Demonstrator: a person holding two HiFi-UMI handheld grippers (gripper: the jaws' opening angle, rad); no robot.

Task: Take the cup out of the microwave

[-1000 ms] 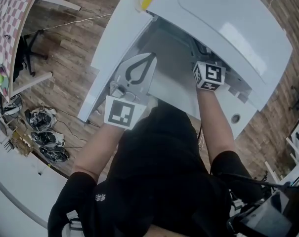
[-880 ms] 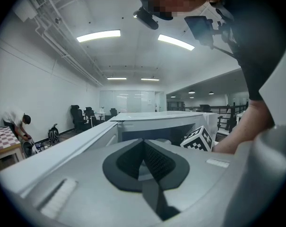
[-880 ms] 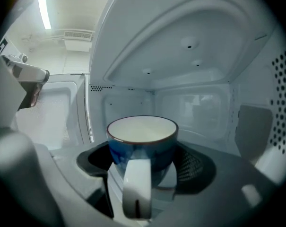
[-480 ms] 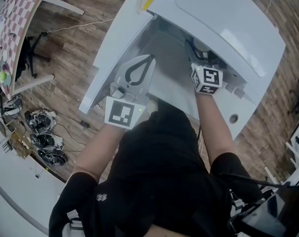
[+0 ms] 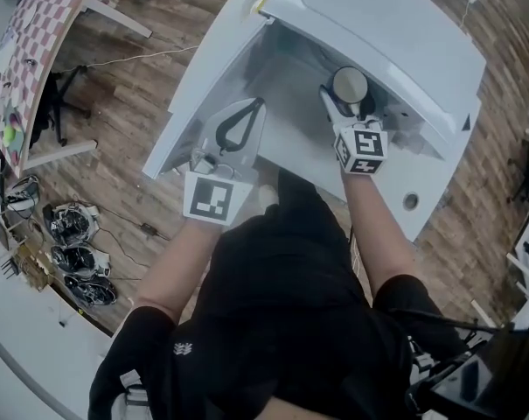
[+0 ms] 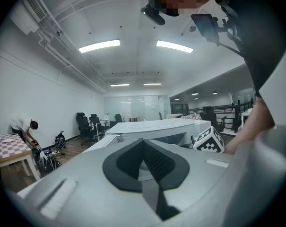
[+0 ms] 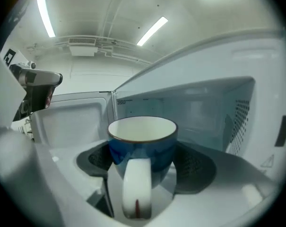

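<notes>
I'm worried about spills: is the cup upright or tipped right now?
Upright. In the right gripper view the cup has its rim level and facing up, its handle vertical, and no liquid shows inside.

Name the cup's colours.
The cup is blue outside, white inside, with a white handle; clearest in the right gripper view.

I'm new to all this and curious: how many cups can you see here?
1. A blue ceramic cup with a white handle sits between the right gripper's jaws, at the open white microwave's mouth. Others could be hidden deeper inside.
</notes>
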